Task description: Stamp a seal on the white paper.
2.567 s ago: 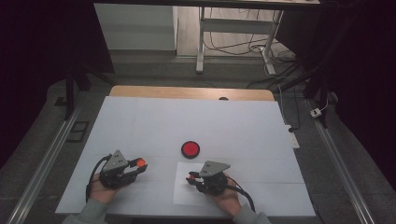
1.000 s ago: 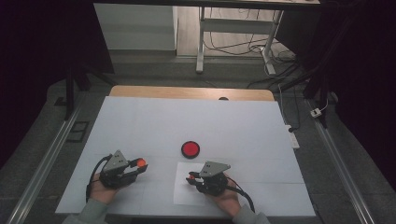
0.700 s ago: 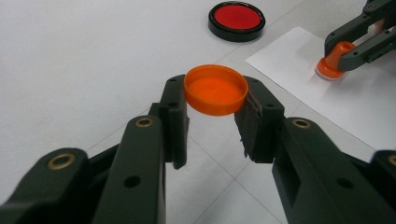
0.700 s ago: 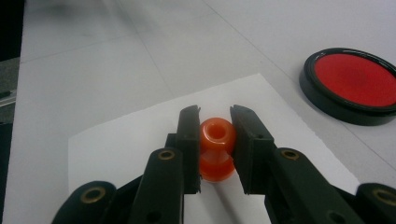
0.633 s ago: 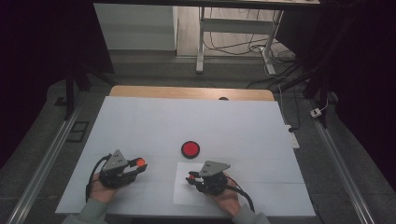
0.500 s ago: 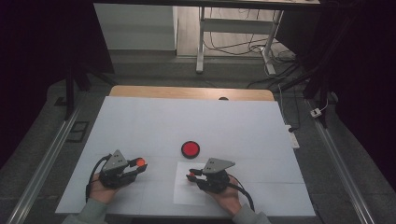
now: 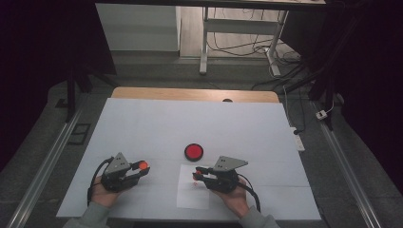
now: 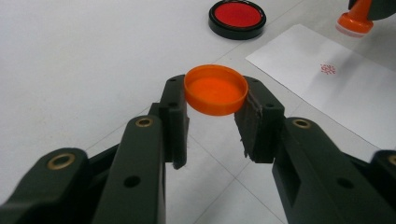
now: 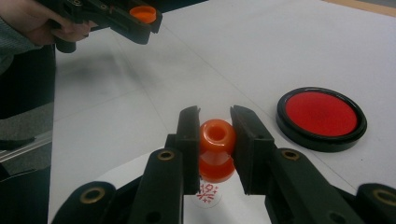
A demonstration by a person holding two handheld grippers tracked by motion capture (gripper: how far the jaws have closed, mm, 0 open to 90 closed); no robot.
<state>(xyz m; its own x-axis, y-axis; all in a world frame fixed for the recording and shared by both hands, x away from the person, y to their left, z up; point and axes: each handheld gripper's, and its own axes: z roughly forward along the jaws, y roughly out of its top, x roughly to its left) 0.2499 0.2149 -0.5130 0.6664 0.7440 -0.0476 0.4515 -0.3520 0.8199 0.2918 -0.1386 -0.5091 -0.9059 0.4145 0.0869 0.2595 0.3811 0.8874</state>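
Note:
My left gripper is shut on a shallow orange cap, held above the white table at the front left. My right gripper is shut on an orange stamp, held upright just above a white paper sheet. A red stamped mark shows on the paper under the stamp. In the left gripper view the same mark lies on the paper. A round black pad of red ink lies open beyond the paper.
The table has a white cover, with a wooden strip along its far edge. Metal rails run along both sides of the table. A desk frame and cables stand on the floor beyond.
The right gripper has lifted slightly with the stamp, baring the red mark on the paper. The left gripper has stayed put with the cap.

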